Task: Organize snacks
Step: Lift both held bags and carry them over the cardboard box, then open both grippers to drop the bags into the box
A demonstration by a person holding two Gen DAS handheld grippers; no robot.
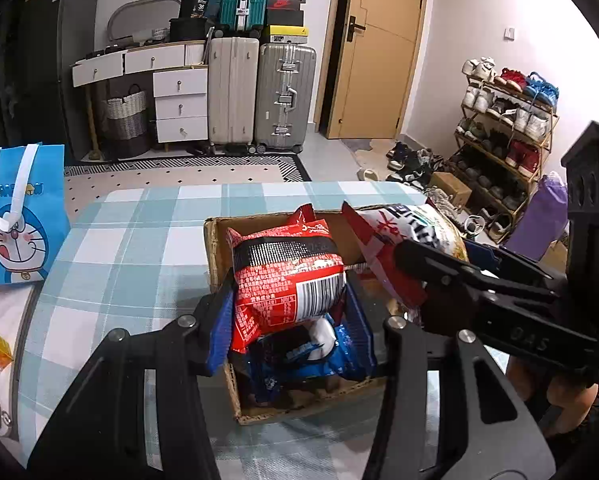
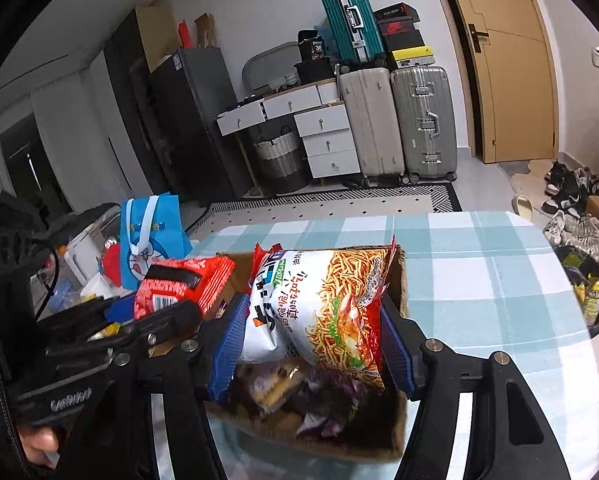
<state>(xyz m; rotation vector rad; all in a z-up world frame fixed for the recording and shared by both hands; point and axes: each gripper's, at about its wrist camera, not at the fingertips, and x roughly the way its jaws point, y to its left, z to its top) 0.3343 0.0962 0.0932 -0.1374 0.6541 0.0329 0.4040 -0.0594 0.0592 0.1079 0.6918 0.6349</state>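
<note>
My left gripper (image 1: 289, 312) is shut on a red snack bag (image 1: 287, 276) with a barcode, held over the open cardboard box (image 1: 217, 240) on the checked table. A blue snack packet (image 1: 311, 354) lies in the box below it. My right gripper (image 2: 311, 336) is shut on a white and red noodle-snack bag (image 2: 323, 308), held over the same cardboard box (image 2: 397, 276), where purple and brown packets (image 2: 299, 392) lie. Each view shows the other gripper too: the right gripper (image 1: 431, 260) with its noodle-snack bag (image 1: 399, 228), and the red bag (image 2: 183, 280) at left.
A blue cartoon gift bag (image 1: 19, 216) stands at the table's left edge. The checked tablecloth (image 1: 139, 232) spreads around the box. A dark bin with yellow packets (image 2: 591, 292) sits off the table's right side. Suitcases, drawers and a shoe rack (image 1: 507, 132) stand beyond.
</note>
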